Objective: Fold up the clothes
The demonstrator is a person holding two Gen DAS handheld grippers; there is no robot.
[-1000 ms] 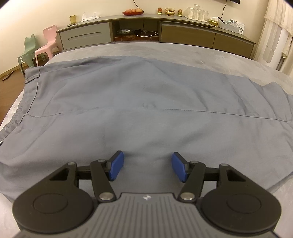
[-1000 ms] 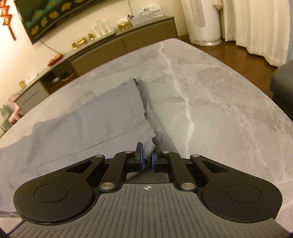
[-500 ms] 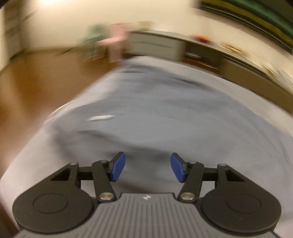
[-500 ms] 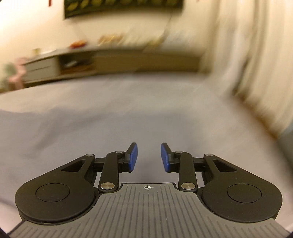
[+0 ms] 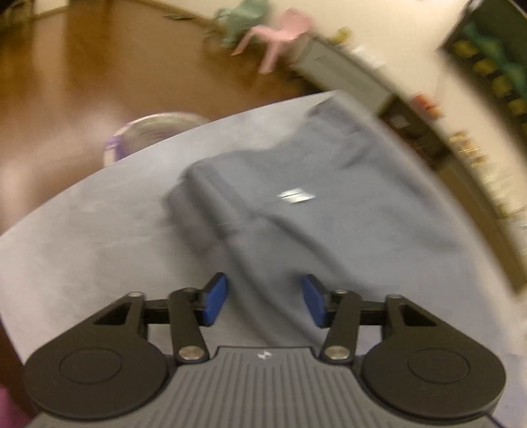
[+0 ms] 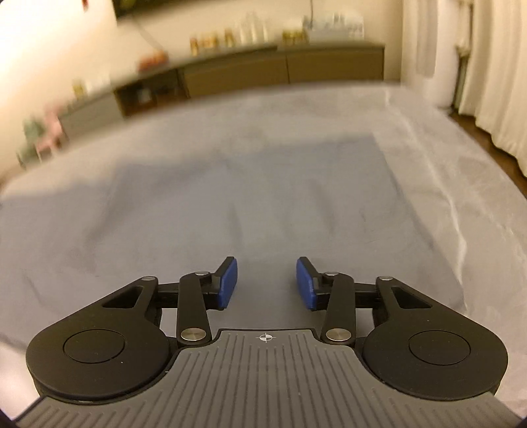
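Observation:
A grey-blue garment point(image 5: 329, 214) lies spread on the grey table point(image 5: 82, 247); the left wrist view is blurred. Its folded, seamed end with a small white label faces the table's left edge. My left gripper point(image 5: 265, 301) hovers low over the near edge of that end. Its jaws are closing, with cloth lying under the gap and the blue pads point(image 5: 215, 299) apart from it. In the right wrist view the same garment point(image 6: 263, 197) fills the middle of the table point(image 6: 461, 197). My right gripper point(image 6: 266, 283) stands open just above the flat cloth, with nothing between its pads.
A long low sideboard point(image 6: 263, 72) with bottles and glasses runs along the far wall. Pale curtains point(image 6: 494, 82) hang at the right. A pink chair point(image 5: 283, 29), a green chair point(image 5: 243, 19) and a clear round tub point(image 5: 154, 128) stand on the wooden floor point(image 5: 66, 82) left of the table.
My right gripper let go of the garment's corner, opened and swung in over the cloth. My left gripper swept left to the garment's end, rolled, and its jaws narrowed.

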